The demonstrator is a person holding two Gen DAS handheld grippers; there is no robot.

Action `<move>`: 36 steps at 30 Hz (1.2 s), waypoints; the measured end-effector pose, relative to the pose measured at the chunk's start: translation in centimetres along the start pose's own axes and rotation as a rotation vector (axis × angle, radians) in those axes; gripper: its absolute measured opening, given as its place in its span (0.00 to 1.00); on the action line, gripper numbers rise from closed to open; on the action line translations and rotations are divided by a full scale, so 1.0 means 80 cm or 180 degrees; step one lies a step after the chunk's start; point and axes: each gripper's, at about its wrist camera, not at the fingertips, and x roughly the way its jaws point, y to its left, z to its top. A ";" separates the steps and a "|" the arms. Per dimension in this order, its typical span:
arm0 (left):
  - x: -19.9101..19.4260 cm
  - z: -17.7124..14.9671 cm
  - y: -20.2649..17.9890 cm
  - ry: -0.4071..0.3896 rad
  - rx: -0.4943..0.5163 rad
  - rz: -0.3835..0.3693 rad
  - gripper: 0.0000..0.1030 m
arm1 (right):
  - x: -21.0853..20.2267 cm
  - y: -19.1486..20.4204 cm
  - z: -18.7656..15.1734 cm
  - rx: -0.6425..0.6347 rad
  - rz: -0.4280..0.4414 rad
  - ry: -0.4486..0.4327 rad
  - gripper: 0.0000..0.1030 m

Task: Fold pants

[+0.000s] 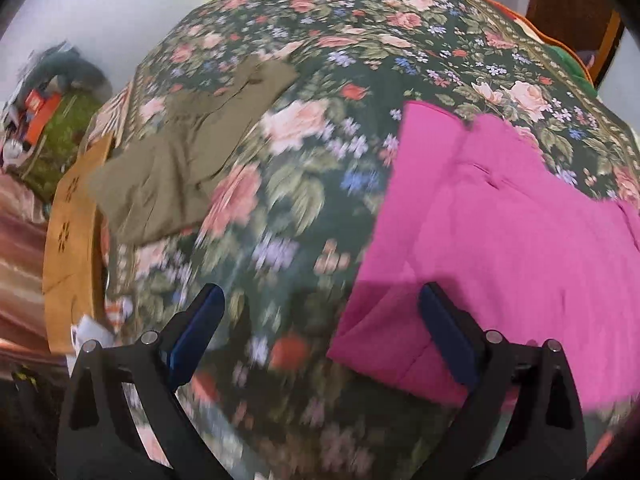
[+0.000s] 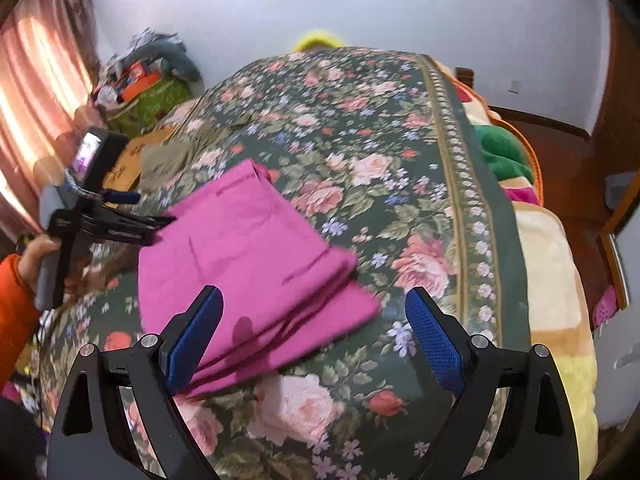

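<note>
Floral bedspread [image 2: 360, 208] under folded pink pants [image 2: 248, 264], white wall [image 2: 400, 8] behind, both grippers' fingers apart, empty

Ahead of the right gripper [image 2: 314, 344], whose jaws stand wide apart with nothing between them, bare floral bedspread [image 2: 360, 200] runs forward and to its right, while the folded pink pants [image 2: 248, 256] lie just under and ahead of its left finger. Farther to its left the left gripper [image 2: 132, 216] hangs over the pants' far corner. Ahead of the left gripper [image 1: 320, 320], also spread wide, open bedspread [image 1: 288, 152] lies between the pink pants [image 1: 500, 240] at its right finger and an olive garment [image 1: 180, 160] well off to its left, near a wooden board [image 1: 74, 232] at the bed's edge.
</note>
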 end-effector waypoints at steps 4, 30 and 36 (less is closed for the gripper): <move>-0.023 -0.037 0.005 -0.0063 -0.0035 -0.0014 0.96 | 0.005 0.008 -0.006 -0.0096 0.0004 0.0077 0.88; -0.052 -0.073 -0.009 -0.0303 -0.0086 -0.0438 0.30 | 0.077 0.017 0.000 -0.0145 0.0286 0.0510 0.43; -0.048 -0.076 -0.006 -0.0253 -0.0037 -0.0278 0.30 | 0.076 0.023 -0.003 -0.0367 0.0241 0.0533 0.37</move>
